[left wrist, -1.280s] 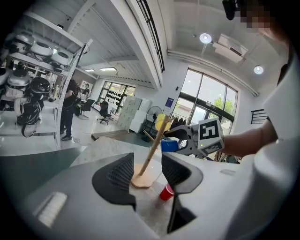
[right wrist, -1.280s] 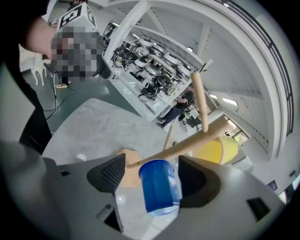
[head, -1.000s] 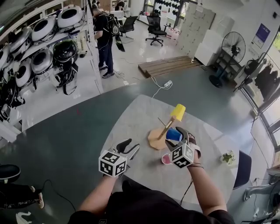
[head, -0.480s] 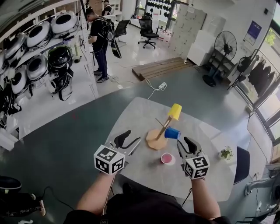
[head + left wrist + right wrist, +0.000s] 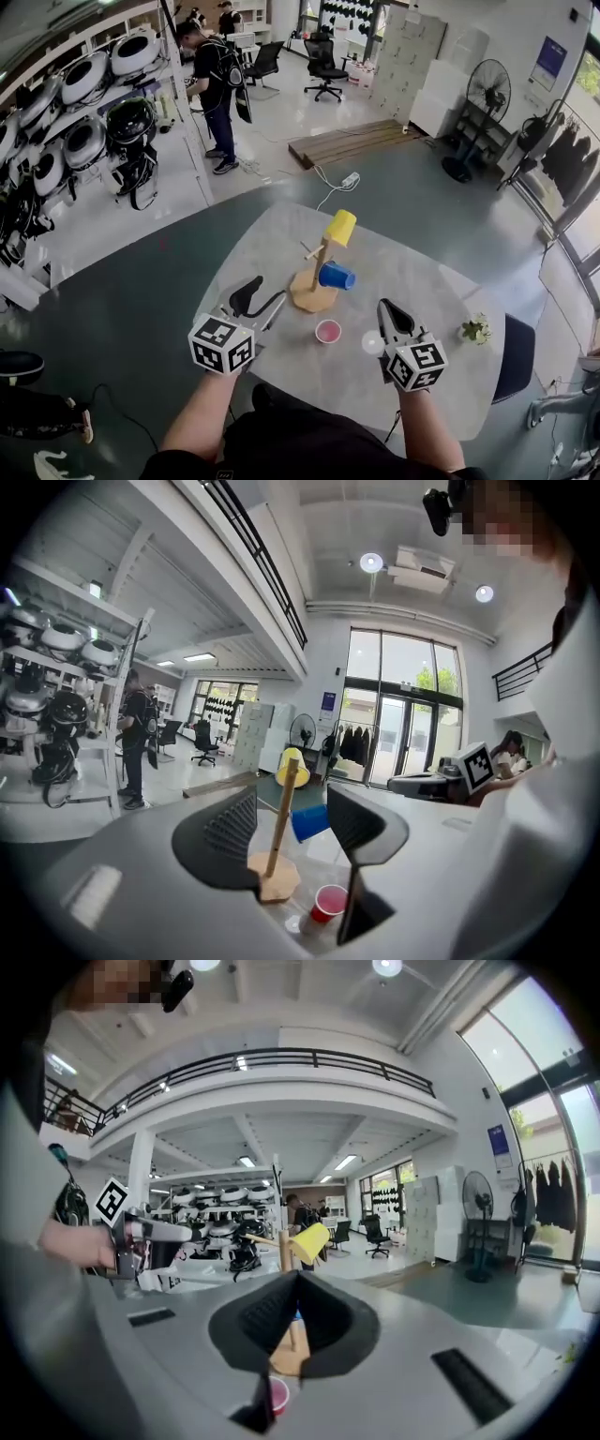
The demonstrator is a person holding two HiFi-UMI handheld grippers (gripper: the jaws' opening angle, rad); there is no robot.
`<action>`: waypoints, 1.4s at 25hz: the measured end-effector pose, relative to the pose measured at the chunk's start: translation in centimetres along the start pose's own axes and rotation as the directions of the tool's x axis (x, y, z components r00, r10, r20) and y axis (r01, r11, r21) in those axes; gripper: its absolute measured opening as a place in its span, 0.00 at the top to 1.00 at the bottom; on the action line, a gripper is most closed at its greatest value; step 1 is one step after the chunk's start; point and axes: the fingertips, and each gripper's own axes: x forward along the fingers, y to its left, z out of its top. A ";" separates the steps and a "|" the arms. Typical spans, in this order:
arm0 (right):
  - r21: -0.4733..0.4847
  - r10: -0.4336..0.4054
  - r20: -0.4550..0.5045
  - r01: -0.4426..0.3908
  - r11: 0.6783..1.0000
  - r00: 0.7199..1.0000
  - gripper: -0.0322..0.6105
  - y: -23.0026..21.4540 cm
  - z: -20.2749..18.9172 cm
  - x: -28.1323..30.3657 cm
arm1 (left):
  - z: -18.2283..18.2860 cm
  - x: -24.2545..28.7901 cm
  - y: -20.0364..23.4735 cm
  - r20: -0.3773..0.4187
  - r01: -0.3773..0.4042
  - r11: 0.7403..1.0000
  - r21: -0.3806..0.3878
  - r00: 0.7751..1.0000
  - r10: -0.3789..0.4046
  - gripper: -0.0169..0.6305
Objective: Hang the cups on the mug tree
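- Hanging looks partly done. The yellow cup [image 5: 339, 228] is capped over the top peg of the mug tree [image 5: 312, 286], and the blue cup [image 5: 336, 276] sits tipped sideways on a lower peg to its right. Each rests on its peg by its own weight.
- The pink cup [image 5: 328, 331] stands mouth-up on the table [image 5: 441, 300], just in front of the tree's base. I judge it the next one to hang.
- A pale round thing [image 5: 372, 343] lies beside the pink cup, close to the right gripper [image 5: 392, 321]. It may be another cup, but it is too small to tell.
- The right gripper has its jaws pressed together with nothing between them, and it touches no cup.
- The left gripper [image 5: 260, 298] is about half open, and its jaws have just been opening. Nothing is between them; the tree and cups only show beyond the gap.
- Both grippers hover at the near side of the table, probably so the way to the tree is clear.
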 end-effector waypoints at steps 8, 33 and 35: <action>0.051 0.139 0.016 -0.140 0.989 0.990 0.93 -2.2 -2.2 -4.2 | -3.9 1.8 -8.6 -0.069 -0.071 0.996 0.048 0.995 0.074 0.62; 0.136 0.211 -0.161 -0.190 0.972 0.964 0.93 -1.5 -10.2 -2.4 | -23.3 9.1 -9.1 -0.291 0.046 0.999 0.005 0.956 -0.043 0.40; 0.146 0.213 -0.178 -0.189 0.971 0.961 0.93 -1.3 -10.9 -2.7 | -25.3 9.7 -9.0 -0.331 0.063 0.998 0.023 0.942 -0.052 0.37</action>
